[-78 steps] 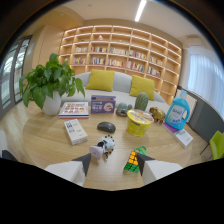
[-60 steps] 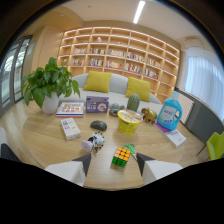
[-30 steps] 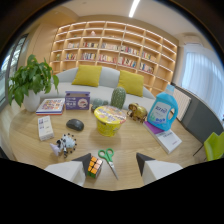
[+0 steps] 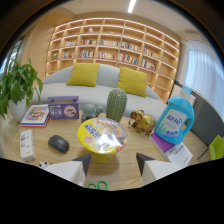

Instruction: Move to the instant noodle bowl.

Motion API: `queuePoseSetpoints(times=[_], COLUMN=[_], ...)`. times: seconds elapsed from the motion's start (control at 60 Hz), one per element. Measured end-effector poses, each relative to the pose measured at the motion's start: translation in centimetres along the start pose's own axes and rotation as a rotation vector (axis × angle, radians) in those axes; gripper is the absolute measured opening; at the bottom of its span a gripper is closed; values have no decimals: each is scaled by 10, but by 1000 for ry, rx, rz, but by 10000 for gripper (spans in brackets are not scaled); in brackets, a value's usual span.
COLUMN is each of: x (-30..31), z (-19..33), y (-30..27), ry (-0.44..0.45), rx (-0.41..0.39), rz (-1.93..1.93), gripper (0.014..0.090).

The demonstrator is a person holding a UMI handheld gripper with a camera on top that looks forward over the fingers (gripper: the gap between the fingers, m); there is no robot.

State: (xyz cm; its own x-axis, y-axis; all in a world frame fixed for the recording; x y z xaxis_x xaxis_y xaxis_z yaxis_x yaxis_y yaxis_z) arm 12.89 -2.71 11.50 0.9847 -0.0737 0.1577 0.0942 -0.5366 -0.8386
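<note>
A yellow instant noodle bowl [image 4: 102,136] with a printed foil lid stands on the wooden table [image 4: 150,160], just ahead of my fingers and slightly left of the gap. My gripper [image 4: 113,165] is open, its two white fingertips [image 4: 80,164] apart with nothing between them. Green scissor handles [image 4: 98,186] lie on the table low between the fingers.
A green cactus ornament [image 4: 116,104] and a grey ball stand behind the bowl. A gold figurine [image 4: 141,122], a blue detergent bottle [image 4: 174,120] and booklets lie to the right. A black mouse [image 4: 58,144], white box, books and a potted plant [image 4: 16,90] are to the left. Sofa and shelves beyond.
The view has moved forward and rightwards towards the noodle bowl, which has grown much larger and sits close ahead of the fingers. The puzzle cube and toy have dropped out of sight.
</note>
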Motion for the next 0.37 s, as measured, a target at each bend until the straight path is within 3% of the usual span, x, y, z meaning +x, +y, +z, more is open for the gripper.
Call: queuePoseSetpoints(times=[0.367], x=[-5], z=[16], y=[-3], ry=[-19], rx=[3], rz=[8], gripper=[859])
